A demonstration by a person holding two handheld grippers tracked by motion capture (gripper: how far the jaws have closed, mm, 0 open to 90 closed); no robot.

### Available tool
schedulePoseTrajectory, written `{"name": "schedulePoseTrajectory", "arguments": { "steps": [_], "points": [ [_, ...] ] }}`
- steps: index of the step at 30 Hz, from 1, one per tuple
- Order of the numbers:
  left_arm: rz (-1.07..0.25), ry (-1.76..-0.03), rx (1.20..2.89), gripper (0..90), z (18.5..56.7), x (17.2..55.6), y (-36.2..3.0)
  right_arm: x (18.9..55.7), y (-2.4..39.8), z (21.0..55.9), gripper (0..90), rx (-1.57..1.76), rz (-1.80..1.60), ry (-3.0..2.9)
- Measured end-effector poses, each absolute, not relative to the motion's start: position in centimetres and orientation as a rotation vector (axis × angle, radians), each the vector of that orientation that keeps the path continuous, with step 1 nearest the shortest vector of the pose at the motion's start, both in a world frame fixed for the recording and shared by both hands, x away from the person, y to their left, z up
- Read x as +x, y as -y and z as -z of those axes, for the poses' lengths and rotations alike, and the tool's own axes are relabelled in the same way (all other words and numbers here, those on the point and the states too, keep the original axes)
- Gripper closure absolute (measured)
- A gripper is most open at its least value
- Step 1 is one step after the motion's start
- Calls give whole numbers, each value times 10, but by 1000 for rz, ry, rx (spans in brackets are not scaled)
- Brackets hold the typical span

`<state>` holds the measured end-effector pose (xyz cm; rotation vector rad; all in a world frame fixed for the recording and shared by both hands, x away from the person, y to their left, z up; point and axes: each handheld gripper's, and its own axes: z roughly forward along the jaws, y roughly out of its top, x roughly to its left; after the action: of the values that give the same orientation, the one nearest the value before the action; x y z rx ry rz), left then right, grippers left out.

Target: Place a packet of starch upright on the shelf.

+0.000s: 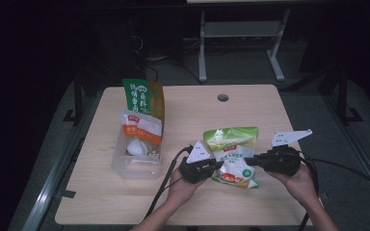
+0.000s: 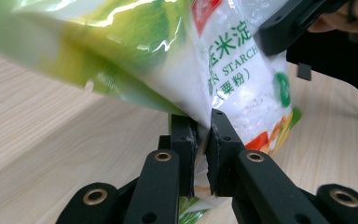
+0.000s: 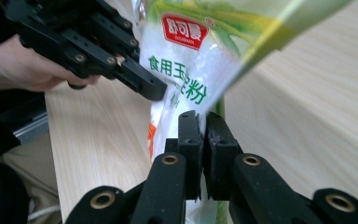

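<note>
Starch bag (image 1: pixel 232 156), glossy green-and-white, clenched by left gripper (image 1: pixel 211 165) and right gripper (image 1: pixel 251 161).

Left gripper (image 1: pixel 211 166) and right gripper (image 1: pixel 251 160) jaws clamped.

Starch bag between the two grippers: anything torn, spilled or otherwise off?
Nothing stands out. The starch bag looks intact, pinched at its edges by the left gripper and right gripper. No powder shows on the table.
</note>
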<state>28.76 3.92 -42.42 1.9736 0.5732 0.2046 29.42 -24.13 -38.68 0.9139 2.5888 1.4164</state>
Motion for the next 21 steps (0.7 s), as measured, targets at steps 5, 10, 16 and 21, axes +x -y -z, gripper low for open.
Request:
{"name": "schedulePoseTrajectory", "arguments": {
  "steps": [5, 10, 16, 21],
  "points": [
    [-250, -517, 2015, 829, 422, 284, -31, 297, 236, 396, 795, 922, -1376, -2639],
    [-244, -521, 2016, 829, 422, 284, -31, 297, 234, 400, 753, 911, -1346, -2681],
    [-226, -533, 2008, 806, 422, 284, -34, 297, 233, 398, 853, 931, -1330, -2679],
    [-242, -526, 2020, 750, 421, 283, -42, 296, 232, 395, 876, 930, -1340, -2649]
  ]
}}
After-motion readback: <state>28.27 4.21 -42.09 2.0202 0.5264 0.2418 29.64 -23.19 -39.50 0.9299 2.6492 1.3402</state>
